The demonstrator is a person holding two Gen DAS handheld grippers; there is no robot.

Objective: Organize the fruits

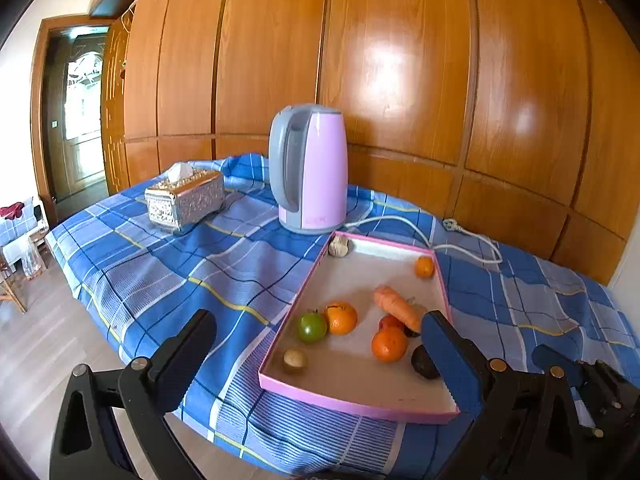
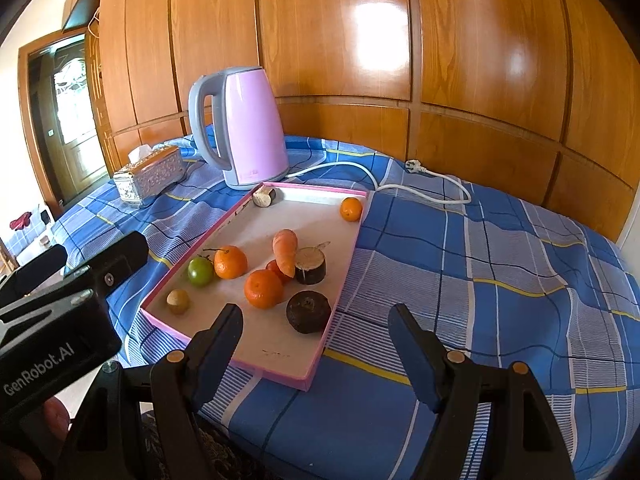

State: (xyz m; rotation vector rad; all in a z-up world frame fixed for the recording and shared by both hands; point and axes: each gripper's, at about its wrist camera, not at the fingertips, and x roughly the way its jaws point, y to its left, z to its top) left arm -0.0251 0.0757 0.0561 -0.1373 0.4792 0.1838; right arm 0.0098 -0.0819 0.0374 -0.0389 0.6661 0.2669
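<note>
A pink-rimmed tray [image 1: 352, 405] [image 2: 280, 376] lies on the blue checked cloth. On its white floor are a green tomato [image 1: 311, 326] [image 2: 200, 271], an orange [image 1: 341, 317] [image 2: 230, 262] touching it, a second orange [image 1: 389, 344] [image 2: 263, 289], a third orange [image 1: 424, 267] [image 2: 351, 209] in the far corner, a carrot [image 1: 396, 306] [image 2: 286, 254], a red tomato [image 2: 275, 269] and a small tan ball [image 1: 295, 360] [image 2: 177, 301]. My left gripper [image 1: 320, 318] is open near the tray's front edge, holding nothing. My right gripper [image 2: 315, 312] is open over the tray's front right corner, also holding nothing.
Dark round pieces [image 2: 308, 311] [image 2: 310, 266] lie in the tray. A pink kettle [image 1: 310, 168] [image 2: 250, 128] stands behind it, its white cord [image 2: 432, 184] running right. A silver tissue box [image 1: 185, 200] sits at the back left. A wood-panelled wall backs the table; floor [image 1: 44, 344] lies to the left.
</note>
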